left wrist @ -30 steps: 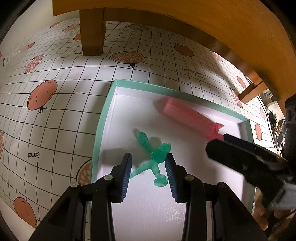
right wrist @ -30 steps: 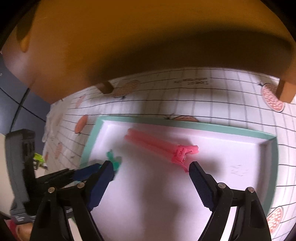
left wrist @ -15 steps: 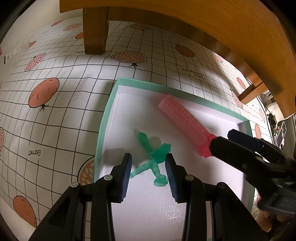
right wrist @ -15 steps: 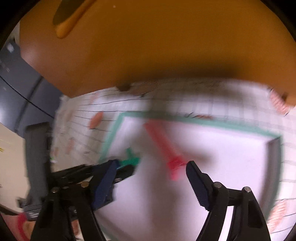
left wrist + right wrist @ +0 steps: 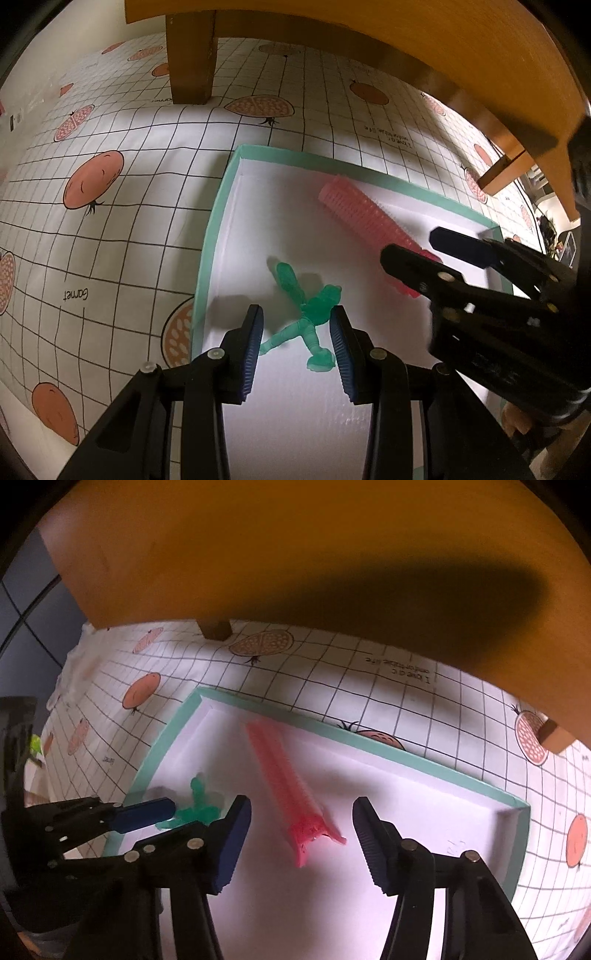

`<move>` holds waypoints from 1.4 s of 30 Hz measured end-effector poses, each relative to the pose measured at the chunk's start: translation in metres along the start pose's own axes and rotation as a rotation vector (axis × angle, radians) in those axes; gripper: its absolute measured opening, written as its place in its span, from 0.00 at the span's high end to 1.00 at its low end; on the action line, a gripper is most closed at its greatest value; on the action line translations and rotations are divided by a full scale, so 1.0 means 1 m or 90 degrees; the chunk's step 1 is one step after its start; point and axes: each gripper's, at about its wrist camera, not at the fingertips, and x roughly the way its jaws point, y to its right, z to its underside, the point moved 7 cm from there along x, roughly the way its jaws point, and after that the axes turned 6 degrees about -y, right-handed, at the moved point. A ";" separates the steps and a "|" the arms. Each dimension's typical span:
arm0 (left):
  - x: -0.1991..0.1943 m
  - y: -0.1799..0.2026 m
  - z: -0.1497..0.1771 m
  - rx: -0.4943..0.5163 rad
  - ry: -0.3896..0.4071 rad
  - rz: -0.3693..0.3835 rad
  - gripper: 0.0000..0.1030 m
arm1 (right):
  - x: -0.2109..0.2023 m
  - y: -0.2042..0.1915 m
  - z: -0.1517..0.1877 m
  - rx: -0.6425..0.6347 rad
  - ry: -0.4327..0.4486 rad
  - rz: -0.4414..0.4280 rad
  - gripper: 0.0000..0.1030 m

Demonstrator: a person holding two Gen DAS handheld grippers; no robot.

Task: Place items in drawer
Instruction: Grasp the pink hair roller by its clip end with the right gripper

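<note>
Two toys in one drawer (image 5: pixel 207 258), two tongs above.
Left tongs (image 5: pixel 297 345) spread around the green figure (image 5: pixel 310 314); right tongs (image 5: pixel 302 843), closing, straddle the pink clip (image 5: pixel 284 786) untouched.

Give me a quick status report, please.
Left gripper open around green plastic figure. Right gripper closing around pink ridged clip, not gripping. Nothing obstructing.

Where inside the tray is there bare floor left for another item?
Free: the tray's right part, between the pink clip and the right rim, and the near floor. Crowded: the left side, where the green figure lies between the left gripper's pads.
</note>
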 end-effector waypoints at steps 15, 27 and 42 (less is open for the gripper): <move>0.002 0.004 0.001 0.011 0.005 -0.016 0.63 | 0.015 -0.003 0.003 -0.004 -0.031 0.036 0.60; 0.005 0.007 0.001 0.037 0.006 -0.048 0.63 | 0.005 0.015 0.033 0.076 -0.080 0.047 0.72; 0.004 0.003 0.007 0.043 0.002 -0.035 0.82 | -0.013 0.025 0.068 0.156 -0.112 0.027 0.72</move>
